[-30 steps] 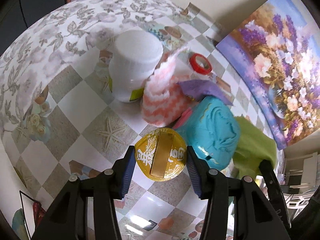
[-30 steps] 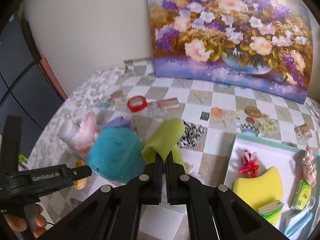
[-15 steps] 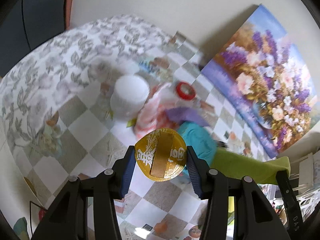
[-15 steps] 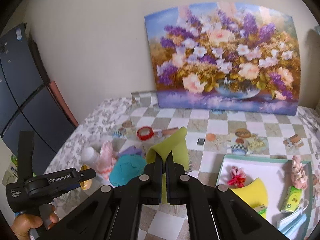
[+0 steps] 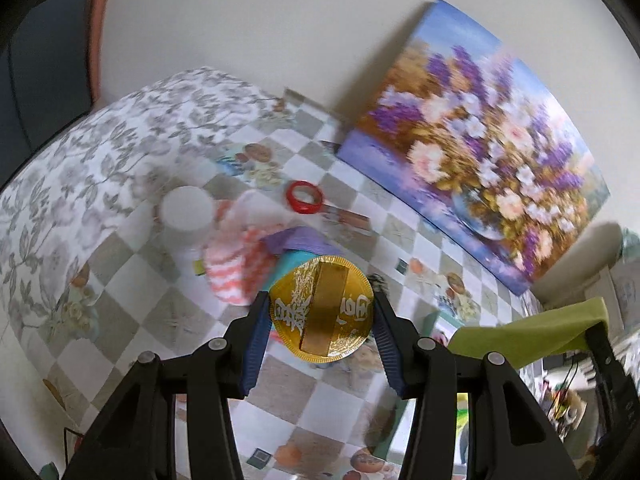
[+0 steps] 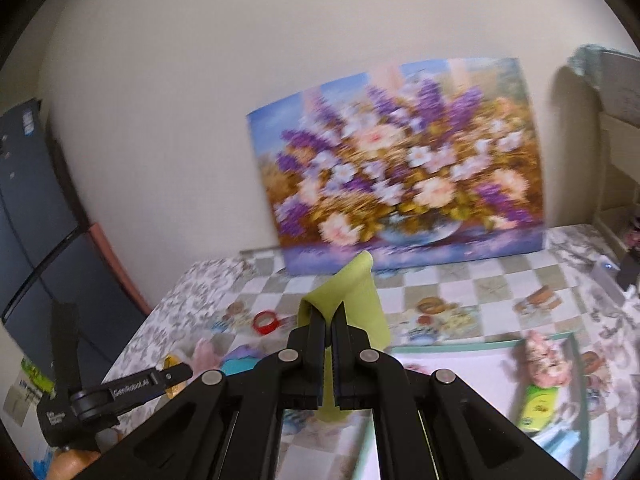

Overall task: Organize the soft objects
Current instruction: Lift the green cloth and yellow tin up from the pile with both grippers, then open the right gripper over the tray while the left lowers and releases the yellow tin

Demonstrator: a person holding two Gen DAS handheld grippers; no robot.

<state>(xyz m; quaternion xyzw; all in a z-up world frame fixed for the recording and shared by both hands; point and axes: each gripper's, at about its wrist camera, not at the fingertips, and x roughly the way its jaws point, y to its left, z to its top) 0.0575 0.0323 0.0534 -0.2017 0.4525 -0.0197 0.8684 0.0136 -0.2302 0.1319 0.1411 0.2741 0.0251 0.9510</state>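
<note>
My left gripper is shut on a round gold foil disc and holds it high above the table. My right gripper is shut on a lime green cloth, lifted off the table; the cloth also shows in the left wrist view. Below lie a pink-and-white striped cloth, a purple cloth and part of a teal cloth. A white tray with a teal rim at the right holds a pink fabric piece and a green packet.
A white jar stands left of the cloths. A red tape ring lies behind them. A flower painting leans on the back wall. A dark cabinet stands at the left. The checkered tablecloth covers the table.
Both grippers rose higher and tilted up, so the table looks smaller. The green cloth went up with the right gripper; the gold disc stayed in the left.
</note>
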